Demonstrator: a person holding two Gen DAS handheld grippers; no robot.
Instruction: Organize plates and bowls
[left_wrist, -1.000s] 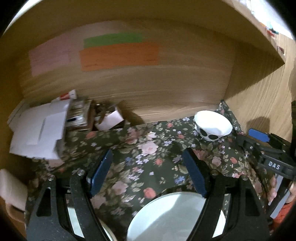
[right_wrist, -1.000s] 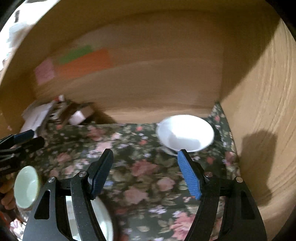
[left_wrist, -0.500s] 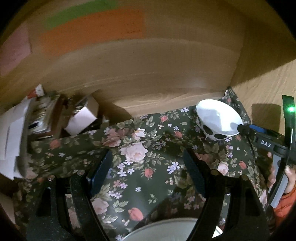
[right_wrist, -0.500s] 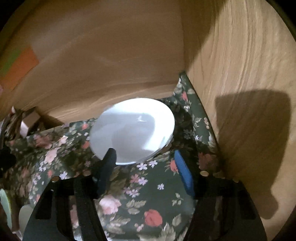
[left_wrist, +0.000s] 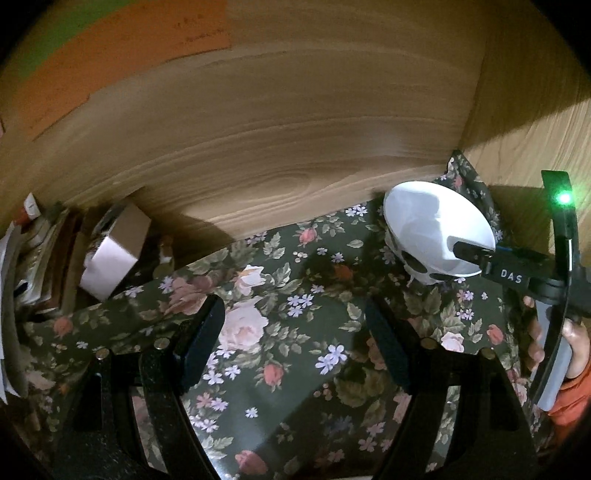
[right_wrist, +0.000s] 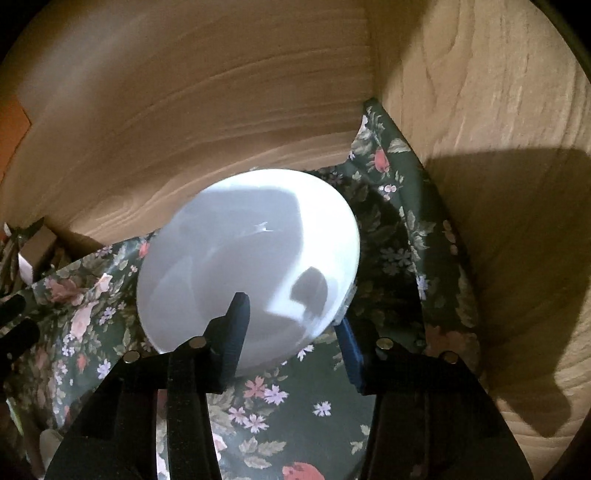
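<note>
White porcelain fills the right wrist view: a bowl (right_wrist: 247, 266) with dark spots on its outer wall sits on the floral cloth (right_wrist: 295, 413) in the far corner of a wooden alcove. The right gripper (right_wrist: 291, 325) straddles the bowl's near rim, its left finger (right_wrist: 236, 332) inside the bowl and its right finger (right_wrist: 349, 350) outside the wall. The jaws have just been closing with the rim between them; whether the pads already press on it I cannot tell. The step in hand looks like taking hold of this bowl, and the next move calls for a firm pinch on the rim before any lift, since the bowl is smooth and could tip.

From the left wrist view, the left gripper (left_wrist: 295, 343) hangs over bare cloth, jaws wide apart with nothing between them. The bowl (left_wrist: 436, 236) lies ahead and to the right of these jaws, the right gripper (left_wrist: 476, 254) reaching into it, held by a hand (left_wrist: 561, 350).
</note>
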